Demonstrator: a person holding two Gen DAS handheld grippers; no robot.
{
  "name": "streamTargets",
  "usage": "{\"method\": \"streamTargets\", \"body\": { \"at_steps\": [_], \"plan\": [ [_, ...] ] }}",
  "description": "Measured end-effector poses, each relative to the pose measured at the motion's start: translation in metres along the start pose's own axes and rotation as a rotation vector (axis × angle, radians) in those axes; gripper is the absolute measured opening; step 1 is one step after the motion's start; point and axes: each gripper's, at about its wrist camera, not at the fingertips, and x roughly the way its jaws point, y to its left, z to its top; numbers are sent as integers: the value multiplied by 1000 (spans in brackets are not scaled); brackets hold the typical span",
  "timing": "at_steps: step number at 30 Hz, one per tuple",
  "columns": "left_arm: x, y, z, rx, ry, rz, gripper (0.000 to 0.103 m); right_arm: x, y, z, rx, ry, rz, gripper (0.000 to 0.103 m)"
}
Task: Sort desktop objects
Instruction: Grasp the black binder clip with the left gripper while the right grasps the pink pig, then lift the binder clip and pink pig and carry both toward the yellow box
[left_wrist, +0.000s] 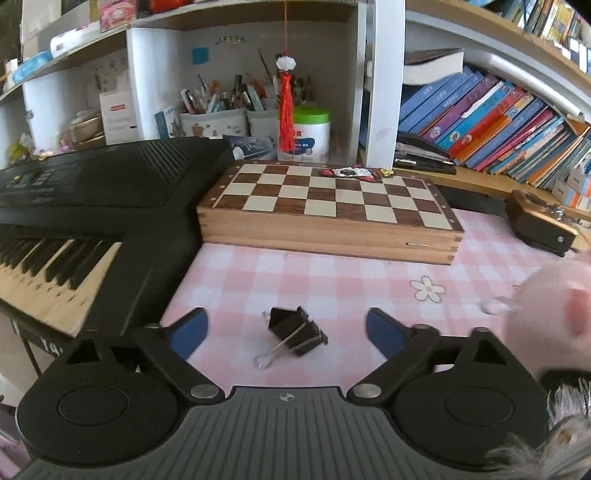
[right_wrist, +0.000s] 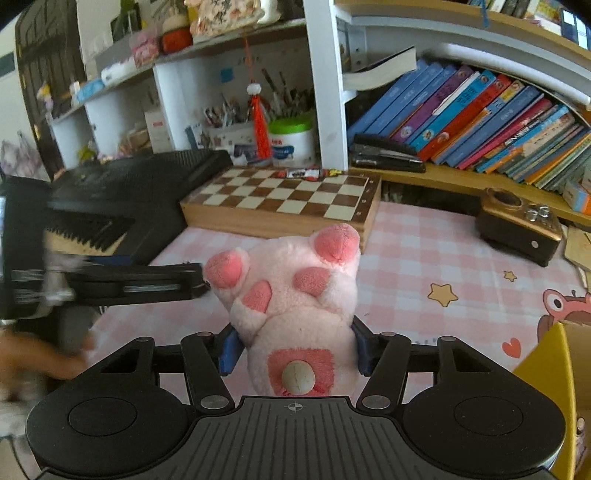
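Note:
A black binder clip (left_wrist: 294, 333) lies on the pink checked cloth (left_wrist: 332, 280), between the spread blue pads of my left gripper (left_wrist: 287, 332), which is open. My right gripper (right_wrist: 293, 349) is shut on a pink plush toy (right_wrist: 295, 295) with pink paws and a round white button, held above the cloth. The plush also shows blurred at the right edge of the left wrist view (left_wrist: 550, 306). The left gripper appears blurred at the left of the right wrist view (right_wrist: 110, 284).
A wooden chessboard box (left_wrist: 328, 210) sits behind the clip, a black keyboard (left_wrist: 92, 221) to the left. A brown wooden device (right_wrist: 517, 225) stands at the right, a yellow box (right_wrist: 550, 373) at the near right. Shelves hold books (right_wrist: 480, 118), a stapler (right_wrist: 388, 153) and pen holders (left_wrist: 221, 110).

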Motion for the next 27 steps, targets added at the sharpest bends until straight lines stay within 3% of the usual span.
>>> {"method": "streamTargets", "body": {
  "at_steps": [2, 6, 11, 18, 27],
  "plan": [
    [13, -1, 1, -15, 25, 11, 67, -2, -1, 0, 13, 7, 10, 58],
    [31, 4, 1, -64, 67, 1, 52, -5, -4, 0, 32, 3, 10, 58],
    [33, 0, -2, -48, 70, -62, 24, -8, -5, -3, 36, 10, 6, 58],
    [-2, -6, -3, -25, 22, -119, 24, -19, 0, -5, 32, -7, -2, 58],
    [-78, -1, -4, -12, -73, -179, 24, -44, 13, -16, 14, -25, -10, 58]
  ]
}}
